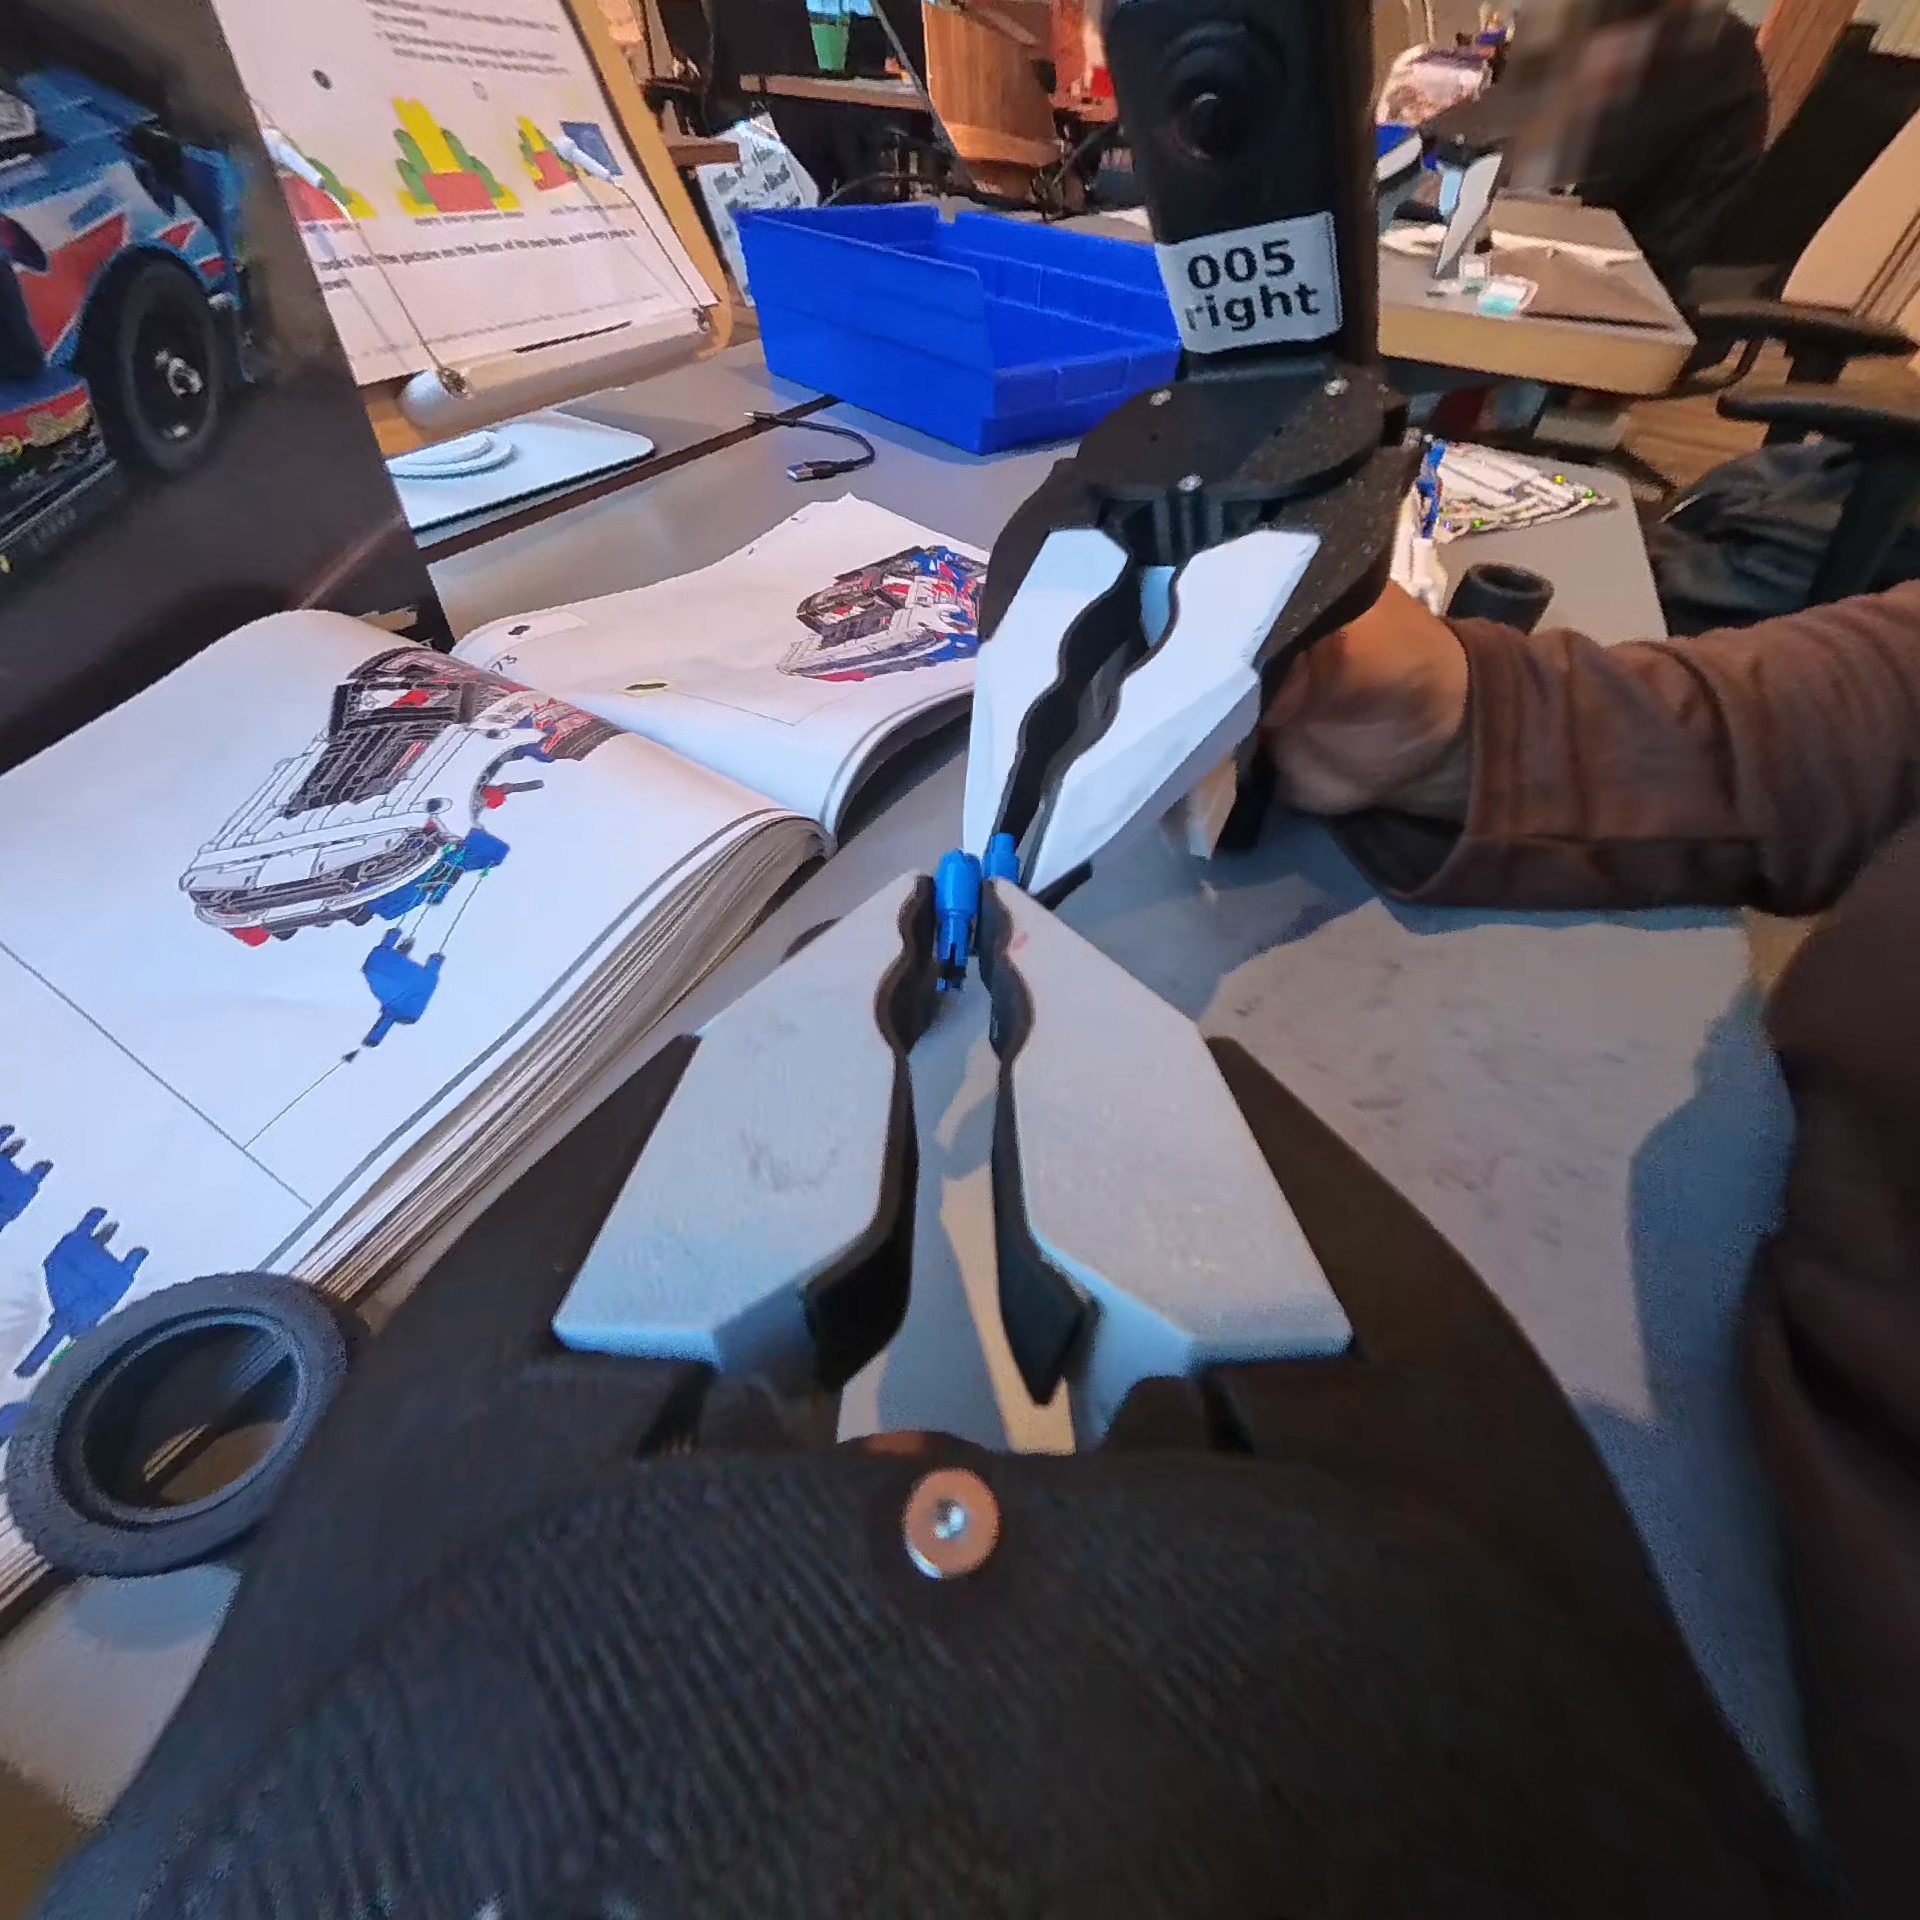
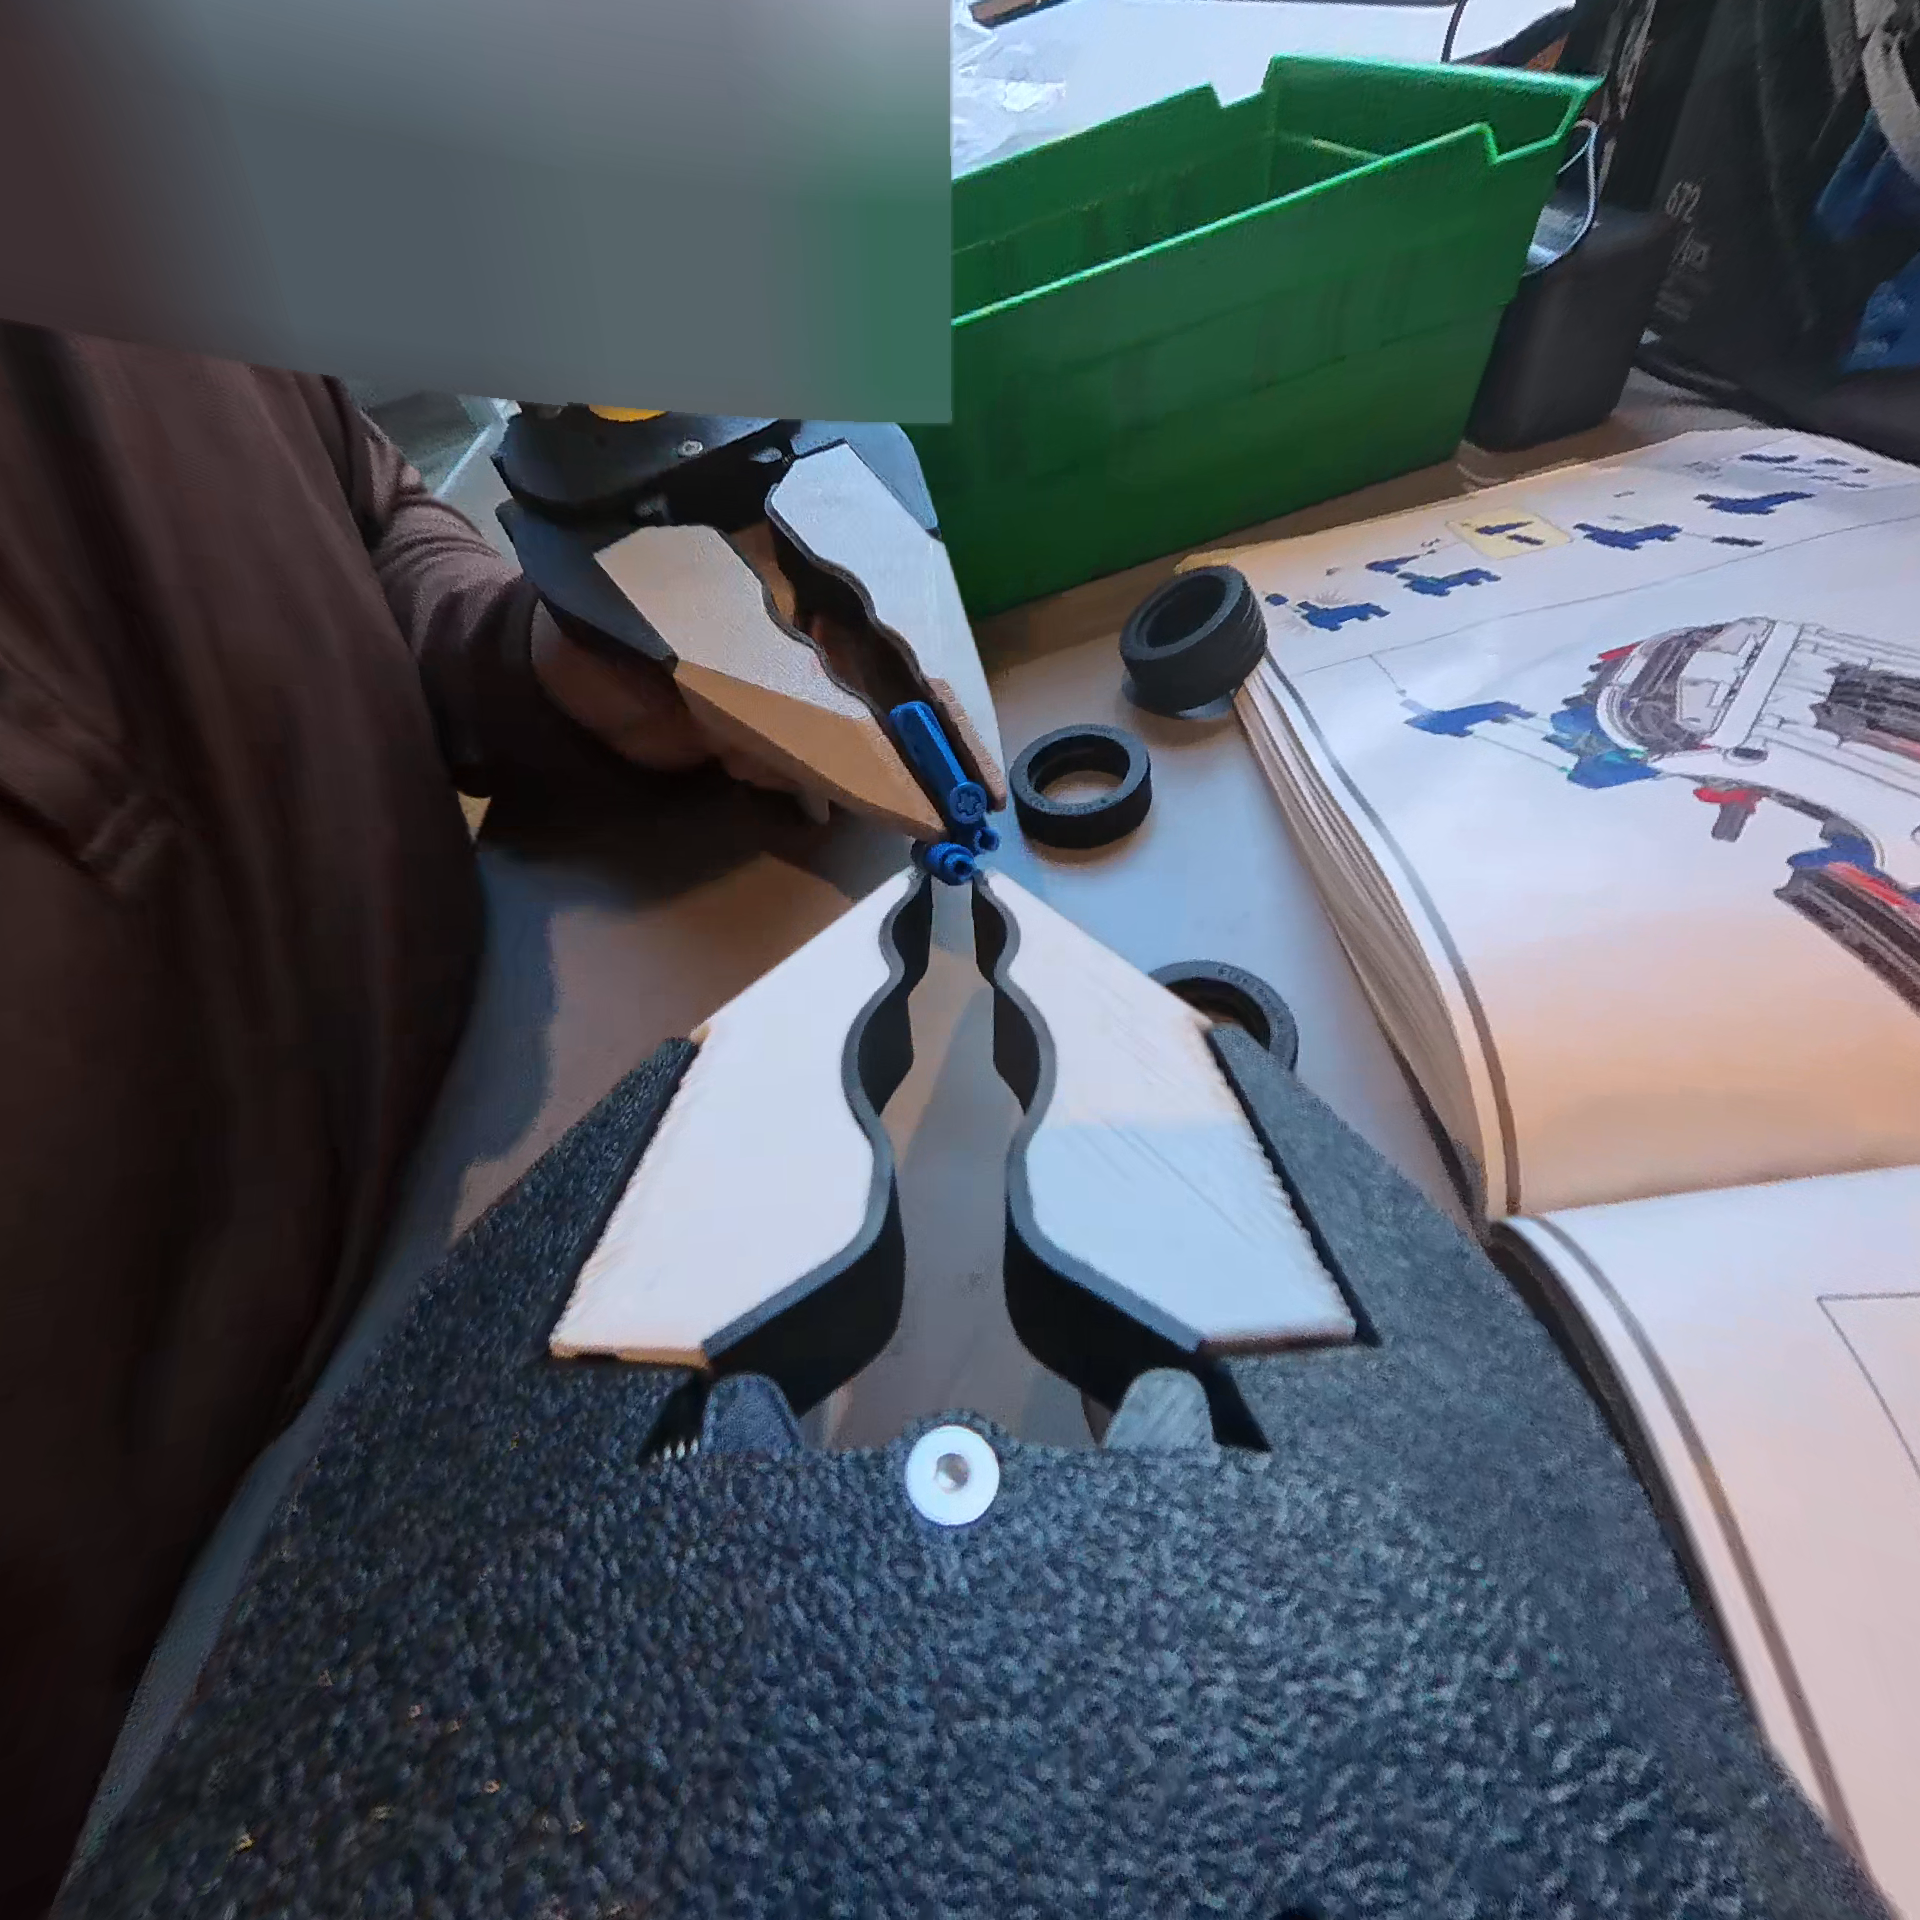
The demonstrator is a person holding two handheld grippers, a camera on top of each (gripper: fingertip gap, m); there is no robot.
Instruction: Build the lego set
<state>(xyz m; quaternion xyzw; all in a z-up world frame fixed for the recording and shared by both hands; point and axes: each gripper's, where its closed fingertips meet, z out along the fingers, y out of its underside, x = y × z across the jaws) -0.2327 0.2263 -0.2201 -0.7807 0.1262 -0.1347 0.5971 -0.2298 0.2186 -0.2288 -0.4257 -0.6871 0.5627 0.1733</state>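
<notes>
- While both grippers meet tip to tip above the grey table [image 1: 1403,1091], each pinches a small blue lego part: left gripper [image 1: 951,914] has its tongs closed on a blue connector piece [image 1: 954,920]; right gripper [image 1: 1003,857] has its tongs closed on a short blue pin [image 1: 1000,854].
- The two parts are touching or just about; can't tell if they're mated.
- Handling, my read: tiny, light, rigid plastic, smooth. Likely to twist or pop out of the pads under side load. Grip the connector on its flat flanks and the pin on its barrel, leaving the mating end free; push straight along the axis.
- Left wrist view only: blue bin [image 1: 956,322], propped instruction sheet [image 1: 457,187], cable [image 1: 821,452], right hand [image 1: 1361,717] on the handle.
- Right wrist view only: connector's cross-shaped end hole [image 2: 966,800], pin seen end-on [image 2: 948,858], green bin [image 2: 1226,301], three loose black tyres [image 2: 1081,784] on the table beside the open manual [image 2: 1558,935].
- The left view shows one tyre [image 1: 177,1423], lying on the manual's edge.
</notes>
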